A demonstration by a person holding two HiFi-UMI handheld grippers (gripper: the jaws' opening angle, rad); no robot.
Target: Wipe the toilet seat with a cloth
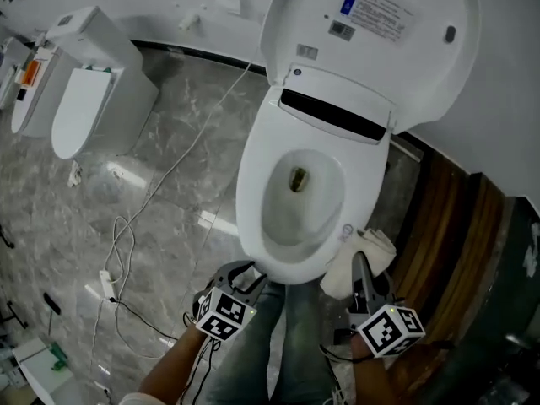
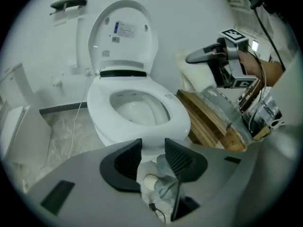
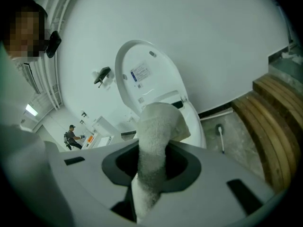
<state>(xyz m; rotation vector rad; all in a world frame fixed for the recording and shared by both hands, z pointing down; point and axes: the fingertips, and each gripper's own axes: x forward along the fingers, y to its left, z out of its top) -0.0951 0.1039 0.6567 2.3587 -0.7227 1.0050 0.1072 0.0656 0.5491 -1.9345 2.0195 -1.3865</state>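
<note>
The white toilet seat (image 1: 251,184) is down over the bowl, with the lid (image 1: 371,24) raised against the wall. My left gripper (image 1: 240,272) is at the seat's front edge, open, with nothing between its jaws (image 2: 152,152); the seat (image 2: 177,122) lies just beyond them. To the right of the bowl's front, my right gripper (image 1: 361,264) is shut on a white terry cloth (image 1: 337,278). In the right gripper view the cloth (image 3: 158,122) stands up between the jaws and hides part of the toilet. The left gripper view shows the right gripper (image 2: 208,56) with the cloth (image 2: 194,79) to the right of the toilet.
A second toilet (image 1: 89,99) stands at the far left. A white cable (image 1: 164,184) runs across the marble floor to a power strip (image 1: 107,283). Wooden steps (image 1: 447,226) rise close on the right. A brush (image 3: 220,137) lies on the floor by the wall. A person (image 3: 72,136) stands far off.
</note>
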